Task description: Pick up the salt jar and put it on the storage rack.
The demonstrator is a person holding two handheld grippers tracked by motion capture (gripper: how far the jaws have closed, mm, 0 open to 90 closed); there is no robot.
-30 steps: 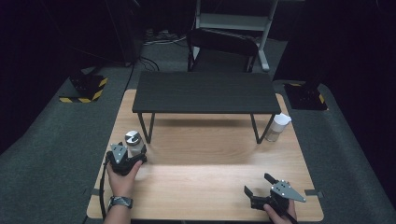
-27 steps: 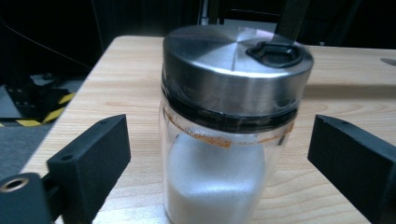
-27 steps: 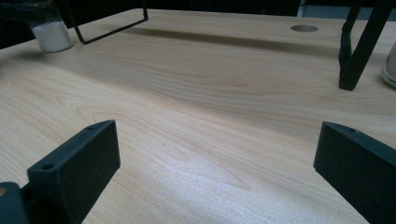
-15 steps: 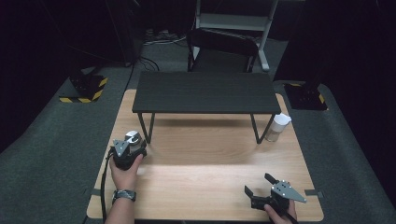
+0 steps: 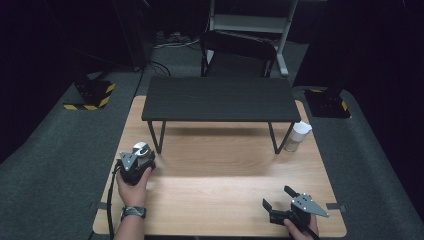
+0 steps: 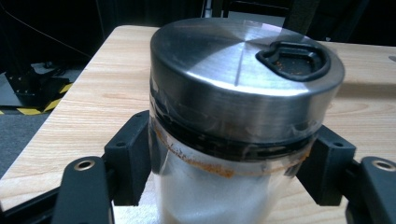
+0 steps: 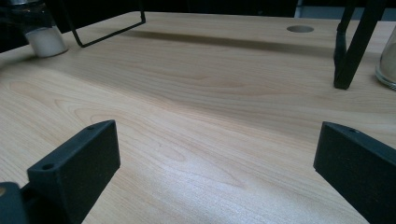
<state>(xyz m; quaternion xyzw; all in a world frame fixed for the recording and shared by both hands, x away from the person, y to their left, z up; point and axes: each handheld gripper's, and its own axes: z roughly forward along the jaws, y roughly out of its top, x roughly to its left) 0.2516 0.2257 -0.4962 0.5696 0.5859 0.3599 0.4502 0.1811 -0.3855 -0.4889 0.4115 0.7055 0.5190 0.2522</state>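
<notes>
L gripper (image 5: 141, 159) has just been closing its jaws, now clamped on the clear glass shaker jar w/ brushed steel lid (image 6: 243, 79); pads press both sides of the glass just under the lid. Jar stands upright on the light wooden table (image 5: 225, 200), near its left edge, just in front of the left legs of the small black low bench (image 5: 220, 97). Orange residue rings the jar neck, white powder inside.

R gripper (image 5: 280, 199) sits low at the table's front right, jaws wide apart, nothing between them. Second clear jar w/ white cap (image 5: 298, 136) stands by the bench's right leg, well apart from both grippers.
</notes>
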